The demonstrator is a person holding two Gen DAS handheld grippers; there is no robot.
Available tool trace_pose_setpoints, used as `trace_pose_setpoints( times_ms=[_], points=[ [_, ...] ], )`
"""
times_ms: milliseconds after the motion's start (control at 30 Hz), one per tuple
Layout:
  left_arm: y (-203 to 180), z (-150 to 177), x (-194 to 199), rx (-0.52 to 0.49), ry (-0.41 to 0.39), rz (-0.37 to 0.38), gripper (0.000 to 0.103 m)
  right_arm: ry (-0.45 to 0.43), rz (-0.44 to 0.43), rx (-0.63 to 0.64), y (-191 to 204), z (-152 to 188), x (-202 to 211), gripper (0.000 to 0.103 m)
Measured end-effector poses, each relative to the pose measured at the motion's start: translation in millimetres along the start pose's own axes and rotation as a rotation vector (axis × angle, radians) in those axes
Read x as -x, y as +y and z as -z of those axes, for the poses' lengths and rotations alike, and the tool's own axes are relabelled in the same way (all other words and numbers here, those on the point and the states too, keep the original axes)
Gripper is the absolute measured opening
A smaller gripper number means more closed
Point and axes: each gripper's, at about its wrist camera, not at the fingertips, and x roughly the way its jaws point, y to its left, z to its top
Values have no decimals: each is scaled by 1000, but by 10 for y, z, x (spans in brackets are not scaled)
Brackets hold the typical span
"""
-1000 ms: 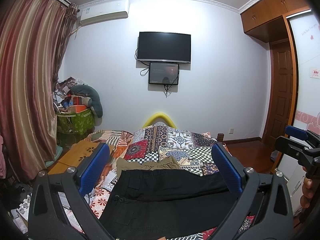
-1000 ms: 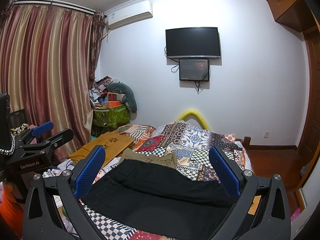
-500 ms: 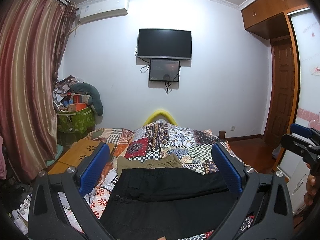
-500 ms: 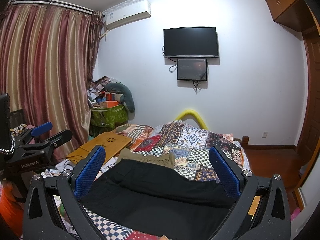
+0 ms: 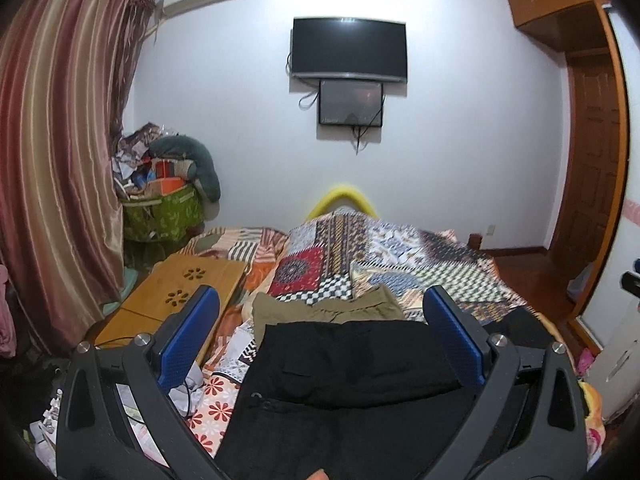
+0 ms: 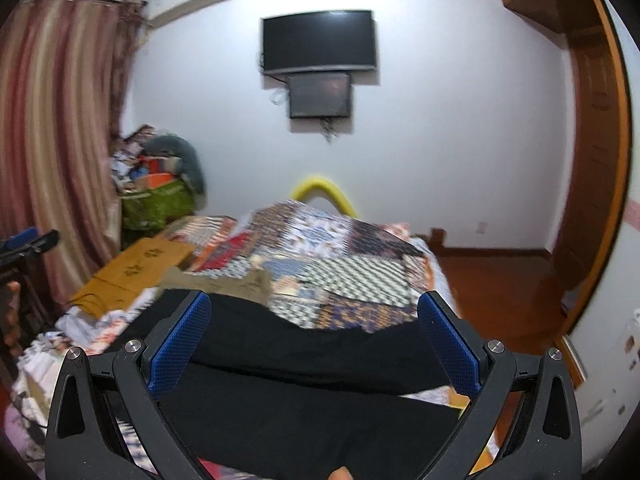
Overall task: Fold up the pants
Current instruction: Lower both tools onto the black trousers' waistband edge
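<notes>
Left wrist view: left gripper (image 5: 320, 340) has jaws spread wide, gripping nothing, hovering over the black pants (image 5: 352, 380), which lie flat across the near end of the patchwork quilt (image 5: 400, 256) with a khaki garment (image 5: 328, 308) just beyond them, likely laid out flat so hems and waistband stay reachable. Right wrist view, blurred: right gripper (image 6: 314, 334) is equally wide open and empty above the pants' leg end near the quilt's right edge. The quilt beyond the pants gives room to fold; the wooden lap desk (image 6: 136, 268) crowds its left side.
</notes>
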Motion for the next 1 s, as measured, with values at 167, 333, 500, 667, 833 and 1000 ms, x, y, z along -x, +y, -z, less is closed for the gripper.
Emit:
trace_pose_setpoints(
  times_ms=[167,333,500,667,833,1000],
  points=[
    [81,55,-536,-47,47,-47,103,64,53,-50,-330,68,-246,103],
    [214,180,-1103,-44,93,-57,103,102,97,-111,-634,121,-518,103],
    [433,351,-1686,5,183,-65,103,162,149,-158,-904,206,-866,103],
    [575,558,-2227,42,283,-104,103,252,201,-166,-1138,315,-1279,103],
    [660,779,-2716,5,342,-149,103,317,241,-132,-1272,434,-1709,103],
    [761,983,-3150,-5,465,-125,103,367,226,-149,-1400,540,-2094,101]
  ],
)
